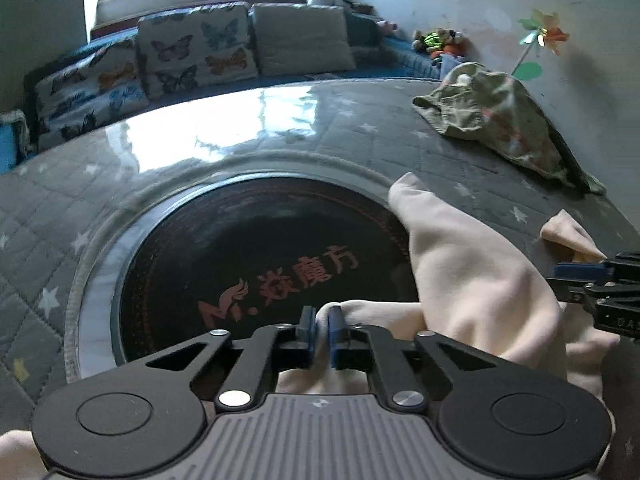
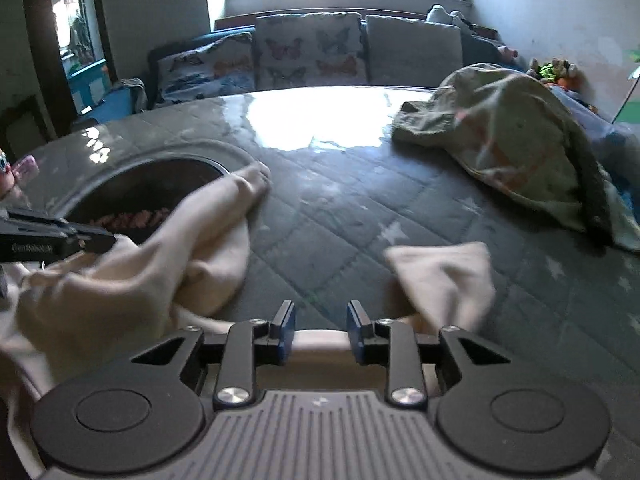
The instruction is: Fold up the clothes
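Cream fabric, soft and limp, lay bunched on the quilted bench (image 1: 280, 148); that cream garment (image 1: 472, 264) would sag, so an edge or corner was the place to grab. Left hand-held gripper (image 1: 319, 334), angled down, had pinched a fold. Right hand-held gripper (image 2: 321, 330) stood partly open, seemingly holding nothing, above the near hem.

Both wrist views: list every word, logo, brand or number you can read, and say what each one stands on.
"M. 焱魔方", in reddish letters with a flame-like logo, on the dark round panel set into the table; the first character is uncertain.
"DA…", cut off at the frame edge, on the right gripper.
Small pale print on the left gripper body: too blurred to read for sure.
Small emblem on each gripper's grey base: no letters legible.
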